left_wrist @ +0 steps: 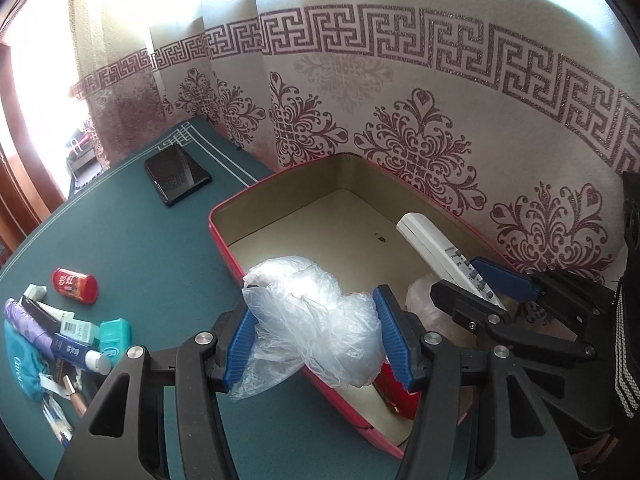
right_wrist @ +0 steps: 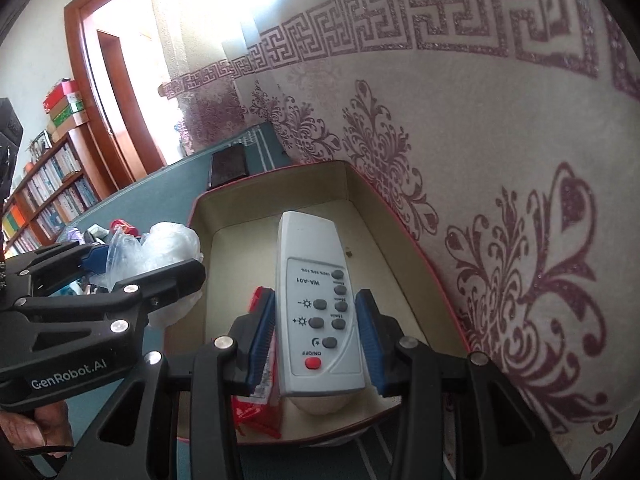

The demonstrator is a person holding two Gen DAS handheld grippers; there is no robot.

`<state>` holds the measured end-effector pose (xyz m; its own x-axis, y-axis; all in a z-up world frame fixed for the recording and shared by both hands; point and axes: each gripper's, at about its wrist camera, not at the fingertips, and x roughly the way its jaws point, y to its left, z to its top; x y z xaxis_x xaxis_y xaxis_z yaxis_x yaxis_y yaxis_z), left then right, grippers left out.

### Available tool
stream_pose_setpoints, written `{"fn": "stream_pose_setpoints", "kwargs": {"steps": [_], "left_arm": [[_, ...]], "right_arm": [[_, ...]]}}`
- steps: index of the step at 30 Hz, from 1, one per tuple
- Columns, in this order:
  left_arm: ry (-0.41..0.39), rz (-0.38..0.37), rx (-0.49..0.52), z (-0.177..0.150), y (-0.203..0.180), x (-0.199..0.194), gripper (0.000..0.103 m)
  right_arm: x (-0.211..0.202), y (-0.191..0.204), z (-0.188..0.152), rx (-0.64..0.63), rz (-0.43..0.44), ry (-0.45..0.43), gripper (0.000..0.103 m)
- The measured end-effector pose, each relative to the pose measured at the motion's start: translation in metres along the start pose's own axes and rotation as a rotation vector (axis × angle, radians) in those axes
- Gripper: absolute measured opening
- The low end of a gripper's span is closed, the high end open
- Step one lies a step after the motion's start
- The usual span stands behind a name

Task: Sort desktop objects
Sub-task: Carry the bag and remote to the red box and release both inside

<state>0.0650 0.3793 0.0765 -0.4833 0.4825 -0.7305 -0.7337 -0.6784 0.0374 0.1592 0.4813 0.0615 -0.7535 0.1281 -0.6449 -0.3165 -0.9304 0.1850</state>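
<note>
My left gripper is shut on a crumpled clear plastic bag and holds it over the near left rim of the red box. In the right wrist view the bag and left gripper show at the left. My right gripper is inside the box, its blue pads on both sides of a white remote control; a small gap shows on the right side. The remote also shows in the left wrist view, with the right gripper around it.
A red packet and a pale bag lie in the box. On the green table are a black phone, a red can, and a pile of small toiletries. The patterned wall stands right behind the box.
</note>
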Motion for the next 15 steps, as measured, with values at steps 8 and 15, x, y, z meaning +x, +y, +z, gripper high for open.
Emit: {"fn": "stream_pose_setpoints", "kwargs": {"steps": [8, 15], "left_arm": [[0.022, -0.009, -0.004, 0.0005, 0.0014, 0.0100, 0.060], [0.041, 0.020, -0.024, -0.0007, 0.0073, 0.0114, 0.070]], "right_arm": [[0.0060, -0.0061, 0.0012, 0.007, -0.034, 0.009, 0.045], [0.0059, -0.0106, 0.0004, 0.031, -0.049, 0.015, 0.045]]}}
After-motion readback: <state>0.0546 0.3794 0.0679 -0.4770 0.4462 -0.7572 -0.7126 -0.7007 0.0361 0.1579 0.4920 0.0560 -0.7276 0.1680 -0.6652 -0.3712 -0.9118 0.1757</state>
